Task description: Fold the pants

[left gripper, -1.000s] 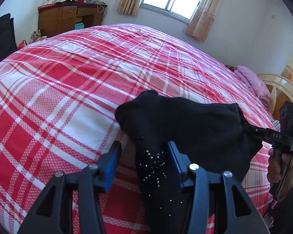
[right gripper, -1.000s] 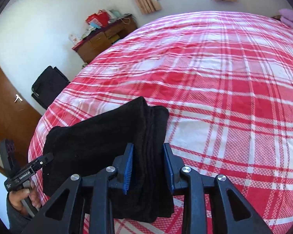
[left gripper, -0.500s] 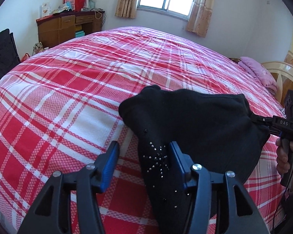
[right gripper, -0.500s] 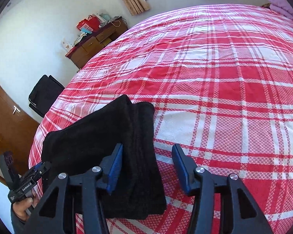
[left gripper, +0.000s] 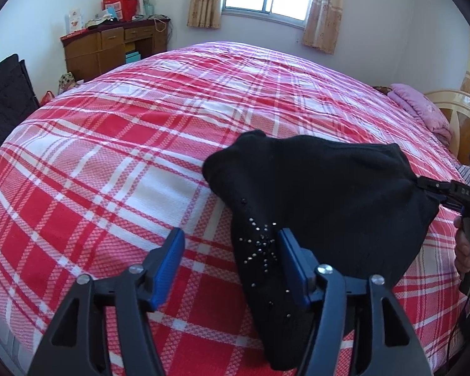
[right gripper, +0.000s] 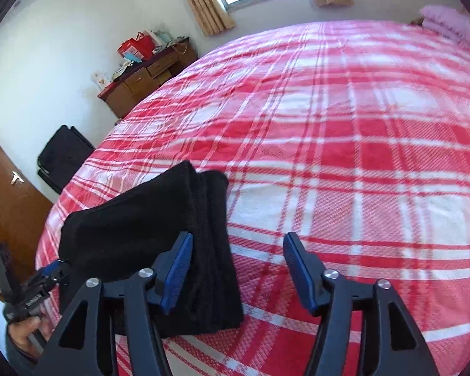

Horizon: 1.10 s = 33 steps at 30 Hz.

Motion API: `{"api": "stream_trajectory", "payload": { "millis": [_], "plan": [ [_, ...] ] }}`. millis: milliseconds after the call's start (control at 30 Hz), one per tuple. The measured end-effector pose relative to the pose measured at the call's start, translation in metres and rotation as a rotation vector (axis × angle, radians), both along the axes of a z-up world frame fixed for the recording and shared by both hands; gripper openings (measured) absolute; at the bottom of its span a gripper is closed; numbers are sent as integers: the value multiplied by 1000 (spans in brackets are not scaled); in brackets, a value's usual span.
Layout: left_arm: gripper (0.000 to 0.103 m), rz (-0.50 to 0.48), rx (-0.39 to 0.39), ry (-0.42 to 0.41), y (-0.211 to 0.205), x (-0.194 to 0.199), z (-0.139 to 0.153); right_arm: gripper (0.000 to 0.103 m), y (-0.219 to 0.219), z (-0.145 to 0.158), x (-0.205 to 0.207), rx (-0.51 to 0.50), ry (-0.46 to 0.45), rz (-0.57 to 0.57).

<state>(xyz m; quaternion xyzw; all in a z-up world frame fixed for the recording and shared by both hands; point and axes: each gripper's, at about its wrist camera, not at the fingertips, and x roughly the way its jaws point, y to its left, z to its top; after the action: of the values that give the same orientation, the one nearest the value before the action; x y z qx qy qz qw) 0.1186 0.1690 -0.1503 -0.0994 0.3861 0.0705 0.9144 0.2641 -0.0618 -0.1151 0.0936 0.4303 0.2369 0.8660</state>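
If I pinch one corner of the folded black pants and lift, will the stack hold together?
Probably not. The black pants look like soft knit, lying in loose layers whose edges show at the near end, so they would likely sag and unfold. On the checked bedspread they would likely drag rather than slide. The studded patch might snag a pad.

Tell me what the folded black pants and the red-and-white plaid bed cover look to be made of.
Folded black pants: a thick, soft knit or fleece, probably; matte with a fuzzy nap, rounded bulky folds, and small shiny studs in a starburst. Red-and-white plaid bed cover: seemingly woven cotton or terry-like cloth; matte, with a fine checked weave in the coloured bands. Neither fibre can be confirmed by sight.
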Motion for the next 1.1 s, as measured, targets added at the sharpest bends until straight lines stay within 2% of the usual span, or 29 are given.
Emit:
{"api": "stream_trajectory", "payload": {
  "millis": [67,167,267,367,467,600,733,867,1100],
  "plan": [
    [73,39,24,-3,4,-2,4,63,-9,10,-6,-66,-53,-68],
    [73,69,45,-22,6,-7,13,63,-26,26,-17,-98,-76,-121],
    [73,84,106,-56,-3,-13,27,63,-35,47,-41,-125,-132,-116],
    [73,72,124,-95,-13,-19,43,64,-37,67,-68,-131,-185,-103],
    [73,44,155,-144,-29,-28,65,69,-36,88,-96,-127,-240,-71],
    [85,20,207,-218,-49,-43,97,70,-22,116,-128,-203,-344,-22],
    [98,10,250,-289,-64,-57,122,72,-20,136,-156,-195,-412,-12],
    [102,-6,276,-328,-75,-65,135,73,-17,150,-179,-182,-460,-2],
    [103,-15,276,-345,-84,-67,137,73,-11,159,-197,-178,-505,5]
  ]
}}
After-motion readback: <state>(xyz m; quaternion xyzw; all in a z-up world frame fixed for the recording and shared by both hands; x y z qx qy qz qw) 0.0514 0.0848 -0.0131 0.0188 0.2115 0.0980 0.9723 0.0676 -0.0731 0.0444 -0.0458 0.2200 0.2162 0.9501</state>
